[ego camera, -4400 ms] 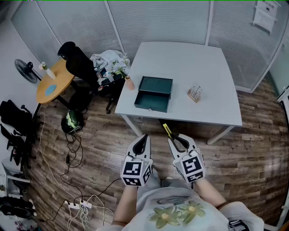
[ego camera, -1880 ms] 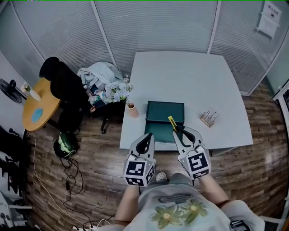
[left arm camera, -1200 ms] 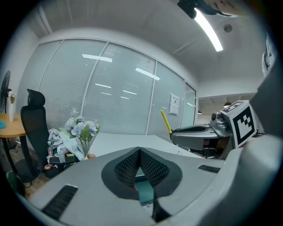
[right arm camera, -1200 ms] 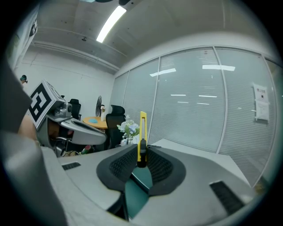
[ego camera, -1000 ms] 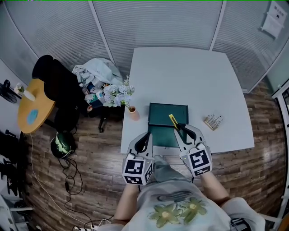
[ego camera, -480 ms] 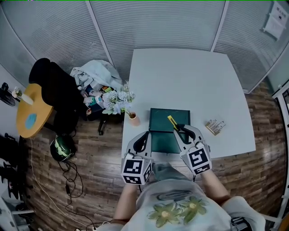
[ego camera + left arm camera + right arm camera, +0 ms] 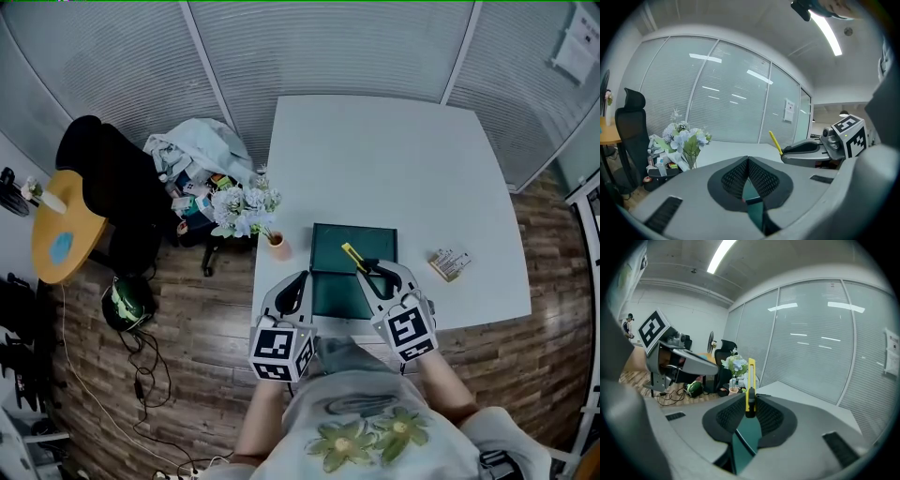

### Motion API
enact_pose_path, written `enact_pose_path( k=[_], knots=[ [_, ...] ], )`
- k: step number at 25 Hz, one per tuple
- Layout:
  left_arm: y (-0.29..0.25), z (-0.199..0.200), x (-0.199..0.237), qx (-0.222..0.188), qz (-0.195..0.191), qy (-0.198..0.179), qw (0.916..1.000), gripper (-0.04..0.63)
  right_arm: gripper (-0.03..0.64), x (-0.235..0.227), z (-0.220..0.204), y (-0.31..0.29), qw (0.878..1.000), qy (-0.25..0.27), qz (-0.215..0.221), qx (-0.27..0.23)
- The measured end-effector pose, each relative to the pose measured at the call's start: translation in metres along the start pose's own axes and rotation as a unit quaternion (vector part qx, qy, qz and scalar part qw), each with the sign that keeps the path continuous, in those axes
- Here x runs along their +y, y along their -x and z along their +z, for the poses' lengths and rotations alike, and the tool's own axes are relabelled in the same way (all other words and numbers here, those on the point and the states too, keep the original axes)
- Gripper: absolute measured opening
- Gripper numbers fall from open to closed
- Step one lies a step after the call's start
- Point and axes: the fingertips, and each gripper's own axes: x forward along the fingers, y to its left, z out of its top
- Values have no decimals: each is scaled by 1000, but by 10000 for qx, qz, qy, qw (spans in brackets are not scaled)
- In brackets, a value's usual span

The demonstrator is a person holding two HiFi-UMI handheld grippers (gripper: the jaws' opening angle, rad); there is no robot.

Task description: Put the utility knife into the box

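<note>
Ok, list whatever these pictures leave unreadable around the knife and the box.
- utility knife: in both the head view and the right gripper view its rear end is buried between the right tool's pads. Whether the blade is out is too small to tell.
- box: in the head view the right tool covers part of its inside, so its contents there are unseen.
- small item on the table: in the head view it is too small to identify.

A white table (image 7: 394, 159) stands on a wood-plank floor (image 7: 187, 366), glass walls with blinds (image 7: 328, 47) behind it; a round orange table (image 7: 54, 234) and black chair (image 7: 98, 164) sit left.
</note>
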Motion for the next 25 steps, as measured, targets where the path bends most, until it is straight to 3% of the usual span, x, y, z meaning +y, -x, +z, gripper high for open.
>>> enact_pose_path(
  k=[25],
  knots=[
    [-17, -12, 7, 193, 5, 55, 9998, -3, 72, 23, -43, -23, 9919, 699, 688, 802]
  ],
)
